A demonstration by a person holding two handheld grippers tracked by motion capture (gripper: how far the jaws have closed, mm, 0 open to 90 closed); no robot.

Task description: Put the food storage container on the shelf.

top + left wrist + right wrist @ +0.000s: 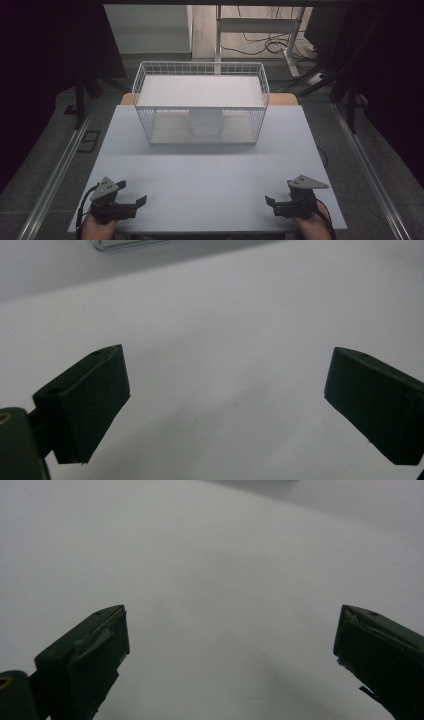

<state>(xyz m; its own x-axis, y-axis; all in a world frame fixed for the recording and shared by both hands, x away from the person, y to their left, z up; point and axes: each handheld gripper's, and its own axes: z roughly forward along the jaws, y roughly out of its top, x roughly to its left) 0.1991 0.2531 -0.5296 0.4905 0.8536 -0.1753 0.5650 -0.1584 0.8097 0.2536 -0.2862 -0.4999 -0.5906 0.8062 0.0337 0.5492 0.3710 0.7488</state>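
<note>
White wire basket (200,102) sits far off with a pale cup (205,123) under its shelf; left gripper (134,203) and right gripper (270,204) gape empty, so a reach could snag wire.

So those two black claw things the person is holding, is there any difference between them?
Barely. The left gripper sits near the table's left front corner, its tips aimed right; the right gripper sits near the right front corner, aimed left, so they face each other. The left one's grey plate tilts up steeply; the right one's plate lies flatter. Both are black, open, holding nothing, and far from the wire basket.
</note>
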